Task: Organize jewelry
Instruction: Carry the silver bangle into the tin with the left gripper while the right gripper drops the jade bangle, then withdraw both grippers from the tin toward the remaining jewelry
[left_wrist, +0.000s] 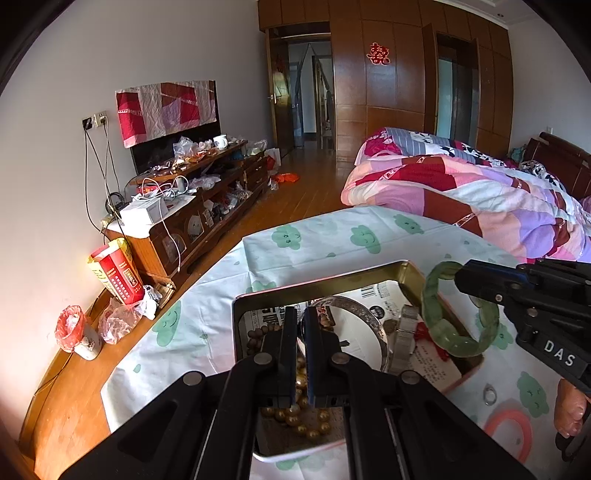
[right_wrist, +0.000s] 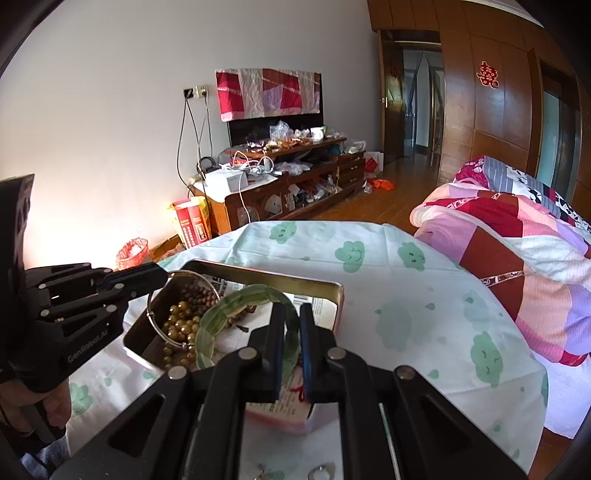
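The right gripper pinches a translucent green jade bangle above a rectangular metal tin; beyond, the left gripper, fingers nearly pressed together, dips among glossy gold beads.

Tin interior is crowded: gold beads at the near end, brown beads beside them, silver bangle and a ribbed metal band in the middle.

Left gripper sits low over the beads, fingers nearly together, blocking that end.

Right gripper holds the green bangle above the tin's right rim, so that side is taken too.

Open room: tablecloth beyond the tin and to its right, up to the quilt.

Near edge carries a small metal ring and a pink hoop, just beside the tin.
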